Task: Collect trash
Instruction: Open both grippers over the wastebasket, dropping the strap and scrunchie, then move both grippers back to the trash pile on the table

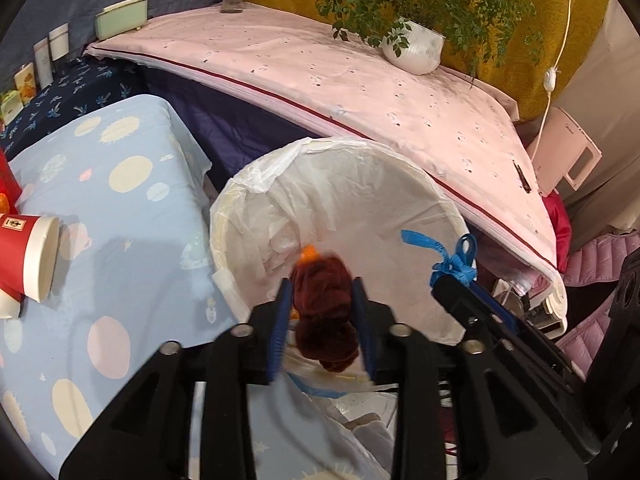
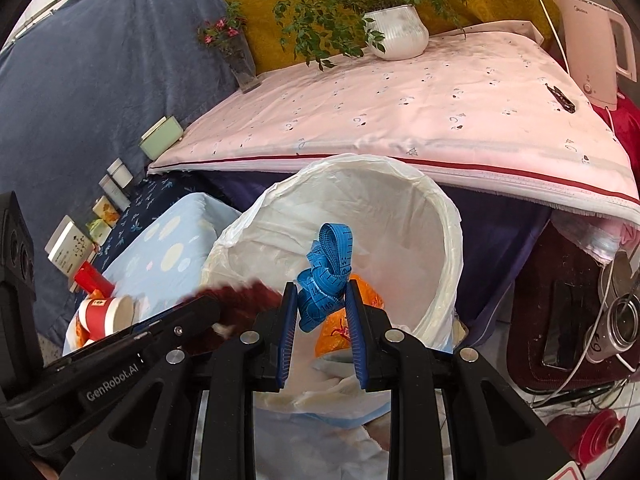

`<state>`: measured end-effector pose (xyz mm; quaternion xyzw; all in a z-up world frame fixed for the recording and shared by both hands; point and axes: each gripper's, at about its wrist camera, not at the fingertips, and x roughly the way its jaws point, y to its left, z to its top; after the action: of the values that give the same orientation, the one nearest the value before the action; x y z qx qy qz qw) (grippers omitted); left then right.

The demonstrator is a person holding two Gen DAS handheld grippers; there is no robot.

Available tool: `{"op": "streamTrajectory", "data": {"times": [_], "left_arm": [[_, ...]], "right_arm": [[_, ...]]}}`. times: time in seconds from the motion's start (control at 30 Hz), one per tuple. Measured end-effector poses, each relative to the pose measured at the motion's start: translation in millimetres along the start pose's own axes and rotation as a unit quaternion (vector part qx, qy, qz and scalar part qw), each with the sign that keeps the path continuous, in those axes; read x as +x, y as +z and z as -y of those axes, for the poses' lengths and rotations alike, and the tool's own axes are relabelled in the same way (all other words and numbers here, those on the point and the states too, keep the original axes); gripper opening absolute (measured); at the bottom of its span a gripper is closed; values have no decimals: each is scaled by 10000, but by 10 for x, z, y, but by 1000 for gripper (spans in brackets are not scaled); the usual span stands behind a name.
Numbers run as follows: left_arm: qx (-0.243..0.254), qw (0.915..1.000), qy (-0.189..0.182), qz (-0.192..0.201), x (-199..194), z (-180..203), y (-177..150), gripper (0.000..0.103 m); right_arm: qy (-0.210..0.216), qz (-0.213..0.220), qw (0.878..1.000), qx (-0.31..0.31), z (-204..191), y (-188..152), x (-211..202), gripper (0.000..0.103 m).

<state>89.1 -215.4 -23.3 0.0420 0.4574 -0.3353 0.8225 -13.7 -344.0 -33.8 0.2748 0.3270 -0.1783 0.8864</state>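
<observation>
A white-lined trash bin (image 1: pixel 340 152) (image 2: pixel 440 208) stands below both grippers. Between the blue pads of my left gripper (image 1: pixel 322 280) sits a blurred dark red wad (image 1: pixel 322 308), with a thin gap at the pads, over the bin's near edge. My right gripper (image 2: pixel 322 286) is shut on a bunched blue tape measure (image 2: pixel 328 268) above the bin mouth. Seen from the left wrist, that tape measure (image 1: pixel 456 260) sticks out past the right gripper's fingers (image 1: pixel 460 292). An orange wrapper (image 2: pixel 340 328) lies inside the bin. A red paper cup (image 1: pixel 28 256) (image 2: pixel 104 312) lies on its side on the blue patterned cloth.
Behind the bin is a pink-covered table (image 2: pixel 400 120) bearing a potted plant (image 2: pixel 396 32), a glass vase (image 2: pixel 240 64) and a clip (image 2: pixel 560 98). A white kettle (image 2: pixel 596 40) stands at the right, and small boxes (image 2: pixel 112 200) line the left wall. Cables and a metal can (image 2: pixel 616 320) crowd the lower right.
</observation>
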Motion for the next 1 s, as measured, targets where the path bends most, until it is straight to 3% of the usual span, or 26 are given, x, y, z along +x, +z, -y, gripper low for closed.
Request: {"op": "streamTrajectory", "data": {"times": [0.1,0.17,0.33,1.0], "left_arm": [[-136,9998,131,92,-19,-69,-11,58],[-190,9995,223,116,-36,-111,-18,59],[-297,9987,377,192,-106,-238,-47,62],[-953,9906,852,485,-667,-1018,-331,62]], "right_arm": [[-6,-8,10000,38,-9,-4,28,27],[-7,-28,10000,34,-32,-5,52,30],[-3,17,10000,6,-95,-8,48,42],[213,-76,9981,-573,-778,-258,-112,49]]}}
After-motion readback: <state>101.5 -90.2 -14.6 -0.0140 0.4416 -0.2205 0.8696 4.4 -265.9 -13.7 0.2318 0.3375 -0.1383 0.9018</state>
